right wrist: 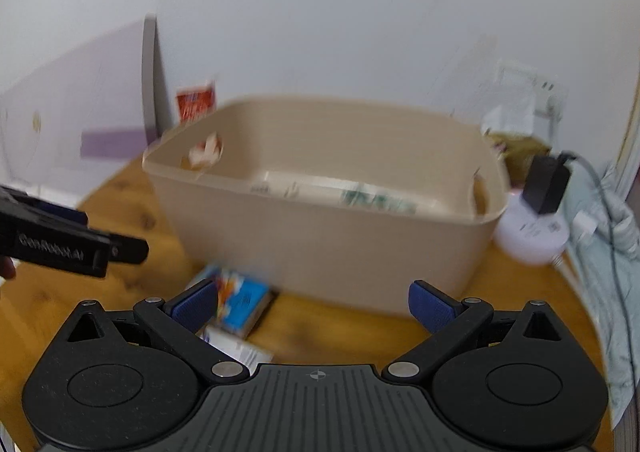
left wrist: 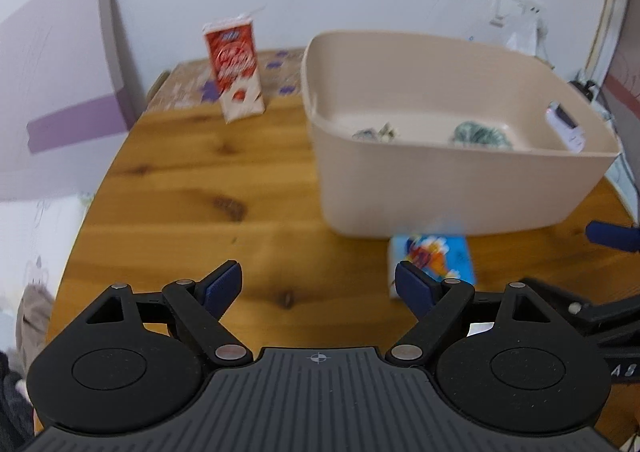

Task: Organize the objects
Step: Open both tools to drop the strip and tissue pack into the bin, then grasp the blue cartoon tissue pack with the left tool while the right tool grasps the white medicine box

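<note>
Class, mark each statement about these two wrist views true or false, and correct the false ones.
1. The red and white carton stands upright on the wooden table. True.
2. The beige bin is upside down. False: it sits open side up with items inside.
3. The blue box lies on the table in front of the bin. True.
4. The left gripper grips the blue box. False: its jaws are open, holding nothing.

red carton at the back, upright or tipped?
Upright: the red carton stands on its base on the wooden table, left of the beige bin.
</note>
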`<state>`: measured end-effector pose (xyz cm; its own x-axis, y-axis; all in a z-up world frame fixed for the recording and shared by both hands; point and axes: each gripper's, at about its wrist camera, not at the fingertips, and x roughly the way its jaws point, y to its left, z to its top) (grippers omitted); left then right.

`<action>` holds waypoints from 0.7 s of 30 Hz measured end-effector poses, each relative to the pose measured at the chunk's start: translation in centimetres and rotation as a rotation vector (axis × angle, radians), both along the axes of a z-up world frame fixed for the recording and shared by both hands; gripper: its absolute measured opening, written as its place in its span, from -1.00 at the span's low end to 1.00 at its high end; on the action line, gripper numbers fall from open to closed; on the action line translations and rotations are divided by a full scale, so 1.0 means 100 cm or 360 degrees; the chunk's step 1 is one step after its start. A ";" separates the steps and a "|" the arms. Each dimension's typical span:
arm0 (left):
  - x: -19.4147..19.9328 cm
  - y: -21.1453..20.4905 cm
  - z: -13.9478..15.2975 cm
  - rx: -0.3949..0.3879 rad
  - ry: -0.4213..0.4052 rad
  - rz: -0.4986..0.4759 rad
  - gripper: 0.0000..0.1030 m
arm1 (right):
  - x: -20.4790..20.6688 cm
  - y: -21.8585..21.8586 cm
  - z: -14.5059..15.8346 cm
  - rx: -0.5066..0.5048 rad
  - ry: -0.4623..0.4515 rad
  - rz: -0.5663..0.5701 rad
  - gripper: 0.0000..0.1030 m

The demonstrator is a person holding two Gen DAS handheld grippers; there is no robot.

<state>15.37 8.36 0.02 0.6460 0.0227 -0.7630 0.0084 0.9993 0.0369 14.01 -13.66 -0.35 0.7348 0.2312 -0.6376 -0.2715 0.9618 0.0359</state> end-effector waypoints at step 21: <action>0.008 0.002 -0.040 -0.0106 0.0157 0.0057 0.66 | 0.008 0.044 -0.066 -0.0102 0.0216 0.0058 1.00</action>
<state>16.13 8.54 -3.97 0.5674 -0.0085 -0.8234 -0.0270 0.9992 -0.0289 14.83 -9.30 -6.97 0.6328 0.2118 -0.7448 -0.3028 0.9529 0.0137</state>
